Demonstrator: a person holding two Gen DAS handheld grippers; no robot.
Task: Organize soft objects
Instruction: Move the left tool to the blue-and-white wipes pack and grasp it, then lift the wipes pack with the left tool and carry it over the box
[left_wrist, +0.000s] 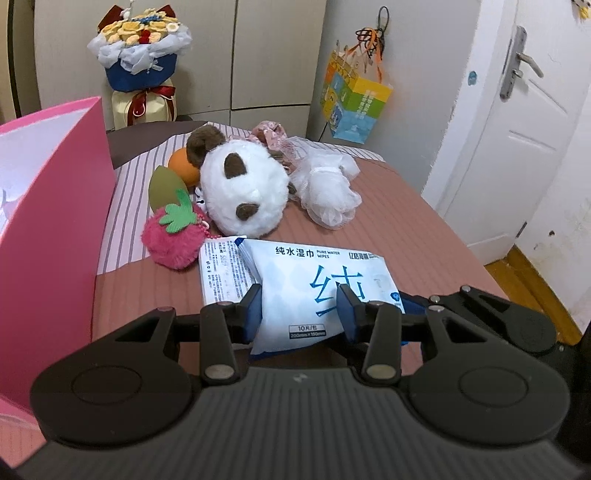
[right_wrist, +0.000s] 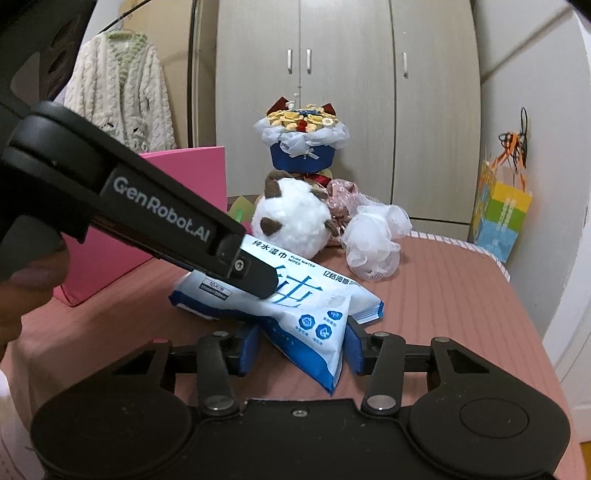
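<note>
Wet wipes pack (left_wrist: 314, 291): white and pale blue with blue characters. Panda plush (left_wrist: 245, 188): white, brown patches. Strawberry plush (left_wrist: 173, 236): pink, green leaf. Mesh bath pouf (left_wrist: 328, 188): white. Box (left_wrist: 55, 206): pink. Bedsheet (left_wrist: 424, 236): dusty rose, fine ribbing. Bouquet wrap (left_wrist: 136, 75): blue.

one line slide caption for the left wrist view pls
Left hand-held gripper closed on wet wipes pack, plush toys behind.
</note>
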